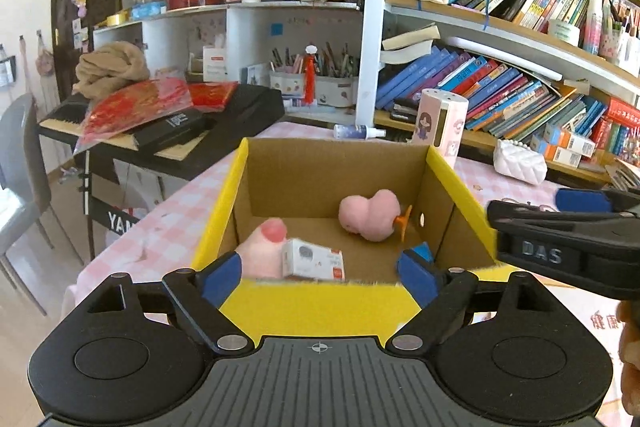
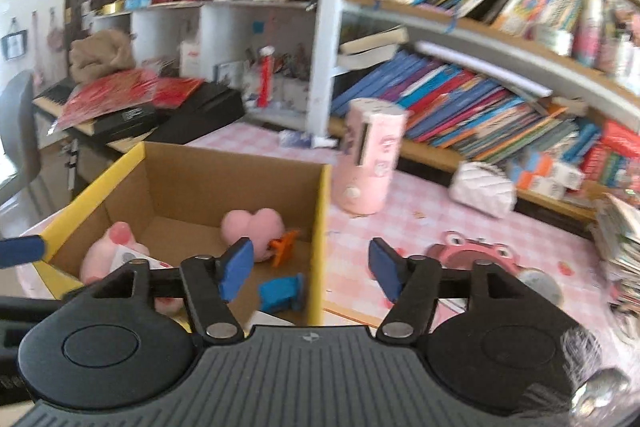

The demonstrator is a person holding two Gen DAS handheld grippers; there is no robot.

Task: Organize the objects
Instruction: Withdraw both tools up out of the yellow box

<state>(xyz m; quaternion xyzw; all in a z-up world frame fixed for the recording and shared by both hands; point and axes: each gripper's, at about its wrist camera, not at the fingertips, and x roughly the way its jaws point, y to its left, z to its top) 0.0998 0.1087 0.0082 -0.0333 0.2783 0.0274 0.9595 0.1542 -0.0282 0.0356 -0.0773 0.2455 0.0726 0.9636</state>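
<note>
Both hand-held grippers are open and empty at the cardboard box (image 1: 264,195). The left hand-held gripper (image 1: 320,277) spans its near wall; the right hand-held gripper (image 2: 310,269) straddles its right wall, which it might snag. The frog-faced pink toy (image 2: 476,251) lies on the table just right of the box.

Bright daylight, fisheye-curved edges, right wrist view motion-blurred, left sharp
</note>
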